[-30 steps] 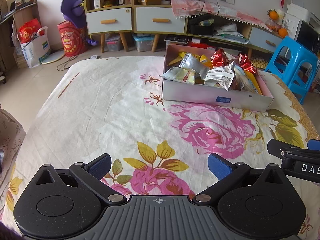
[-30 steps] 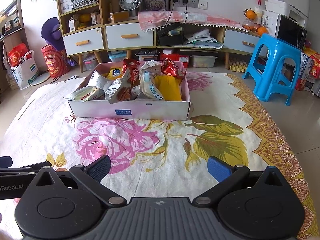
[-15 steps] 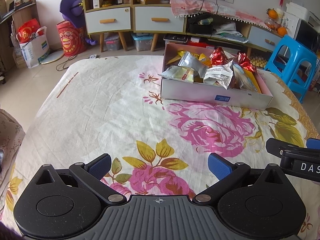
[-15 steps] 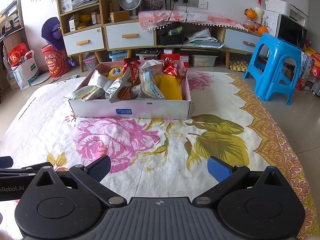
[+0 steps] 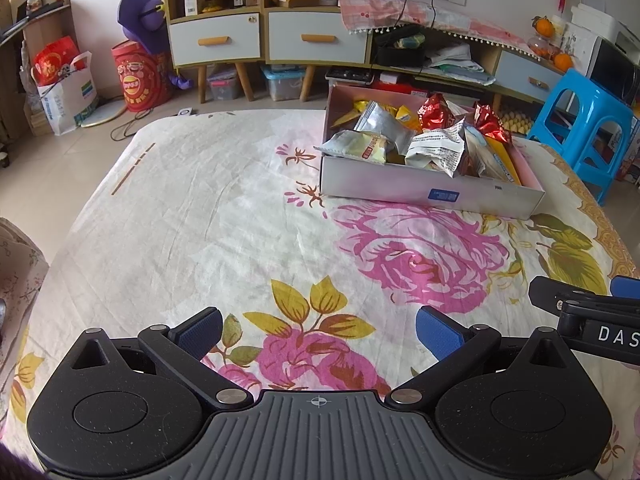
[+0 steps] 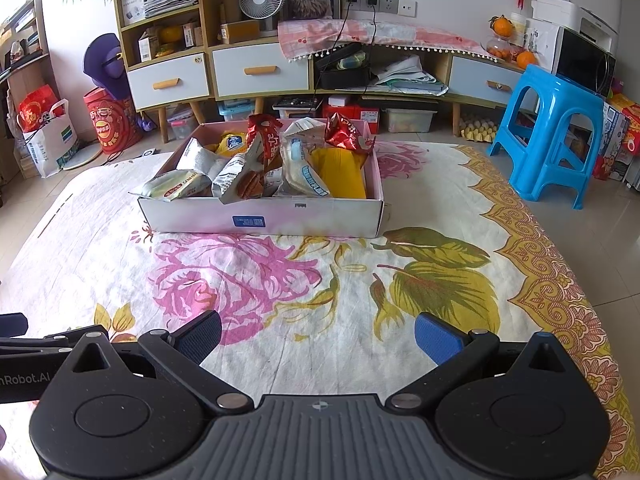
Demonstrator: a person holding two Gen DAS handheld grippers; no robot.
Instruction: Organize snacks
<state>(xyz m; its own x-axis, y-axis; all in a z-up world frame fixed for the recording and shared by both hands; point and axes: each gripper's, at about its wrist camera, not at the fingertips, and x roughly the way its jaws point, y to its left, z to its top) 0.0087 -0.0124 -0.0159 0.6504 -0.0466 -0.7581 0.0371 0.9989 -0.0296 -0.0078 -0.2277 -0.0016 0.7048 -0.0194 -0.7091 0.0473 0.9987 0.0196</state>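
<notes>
Jaws wide; box [image 6: 260, 216] interior snack-hidden.

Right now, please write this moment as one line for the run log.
left gripper: open, empty | right gripper: open, empty | snack box: full, on floral cloth, ahead of both | loose snacks: none seen

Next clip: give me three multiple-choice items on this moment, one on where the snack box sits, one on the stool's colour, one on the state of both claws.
1. Where is the snack box?
A. on the flowered sheet
B. on the stool
C. in a drawer

2. What colour is the stool?
A. red
B. blue
C. white

3. What state are the left claw and right claw in?
A. both open, empty
B. both shut
C. one holds a packet

Key: 1 A, the box rests on the flowered sheet; 2 B, plainly blue plastic; 3 A, the pads stand wide apart with only sheet between them.
</notes>
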